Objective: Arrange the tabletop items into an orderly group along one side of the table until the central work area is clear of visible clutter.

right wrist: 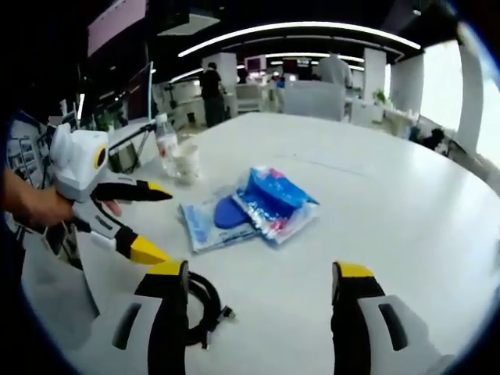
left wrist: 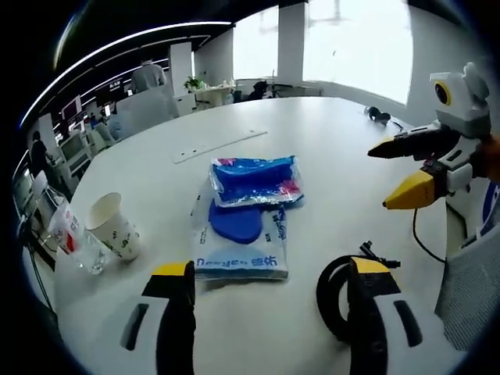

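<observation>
On the white round table [left wrist: 328,148] two plastic packets lie near the middle, one on top of the other: a blue packet [left wrist: 256,180] with pink marks rests partly on a flat pale packet [left wrist: 238,246] that shows a dark blue shape inside and has printed letters (too small to read). In the left gripper view the left gripper [left wrist: 269,285] hovers over the table just in front of these packets, its jaws spread wide and holding nothing. A coiled black cable [left wrist: 337,293] lies on the table beside its right jaw. To the left, near the table edge, stand a paper cup [left wrist: 115,226] and a clear plastic bottle [left wrist: 74,238], close together. The right gripper [left wrist: 398,173] enters from the right, also spread and empty. In the right gripper view the right gripper [right wrist: 258,273] is wide apart above the bare table, and the packets lie ahead of it.
</observation>
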`<state>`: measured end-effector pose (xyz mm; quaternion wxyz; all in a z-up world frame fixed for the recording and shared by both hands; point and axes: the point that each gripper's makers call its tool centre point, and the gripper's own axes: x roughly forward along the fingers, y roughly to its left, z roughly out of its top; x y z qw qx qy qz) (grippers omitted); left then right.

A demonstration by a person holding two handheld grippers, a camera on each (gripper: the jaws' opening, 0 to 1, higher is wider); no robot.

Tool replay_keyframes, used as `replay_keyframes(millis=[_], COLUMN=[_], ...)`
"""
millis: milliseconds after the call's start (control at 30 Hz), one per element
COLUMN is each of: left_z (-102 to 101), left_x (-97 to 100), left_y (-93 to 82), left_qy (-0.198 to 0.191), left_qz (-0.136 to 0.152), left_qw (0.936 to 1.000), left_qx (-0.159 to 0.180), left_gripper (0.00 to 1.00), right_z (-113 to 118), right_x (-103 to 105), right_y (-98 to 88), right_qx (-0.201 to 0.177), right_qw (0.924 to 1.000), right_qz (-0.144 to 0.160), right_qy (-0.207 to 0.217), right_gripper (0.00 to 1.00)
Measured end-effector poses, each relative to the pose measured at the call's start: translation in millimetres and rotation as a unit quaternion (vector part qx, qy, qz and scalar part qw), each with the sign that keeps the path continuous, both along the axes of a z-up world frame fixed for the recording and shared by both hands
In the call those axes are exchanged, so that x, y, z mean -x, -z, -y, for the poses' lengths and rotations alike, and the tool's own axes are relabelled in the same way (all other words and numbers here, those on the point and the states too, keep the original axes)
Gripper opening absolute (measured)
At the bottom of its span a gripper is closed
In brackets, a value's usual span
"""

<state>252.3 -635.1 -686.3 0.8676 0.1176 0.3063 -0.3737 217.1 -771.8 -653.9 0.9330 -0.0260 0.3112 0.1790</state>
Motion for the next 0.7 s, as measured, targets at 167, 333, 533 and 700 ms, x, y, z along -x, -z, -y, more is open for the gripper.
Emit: replay_keyframes(millis=[167,333,533,700], left_z=[2,2,2,4], left_x=[-5.5,-11.9,-18.9,-23.3], left_y=[1.1,1.9,5.7,8.7], left_qy=[0.003,0.003,-0.003,-0.002], left_qz=[0.001,-0.001,-0.004,-0.007], left_qw=[1.0000,1.0000,1.0000,1.0000], left_qx=[-0.001,0.000,-0.002,-0.004], left_gripper=[0.71,0.64,0.61,0.60], right_z=[3,7,12,13], right_x=[-3,-6,-10,-13], right_y=[0.5,0.0,3.2,6.1], right_qx=[0.007,0.015,0.027,0.027], right_qw=[1.0000,0.9999,0.9996,0.9996], right_qz=[0.000,0.003,0.000,-0.001], right_qy=[0.004,0.007,0.011,0.011], right_gripper=[0.69,0.66,0.60,0.59])
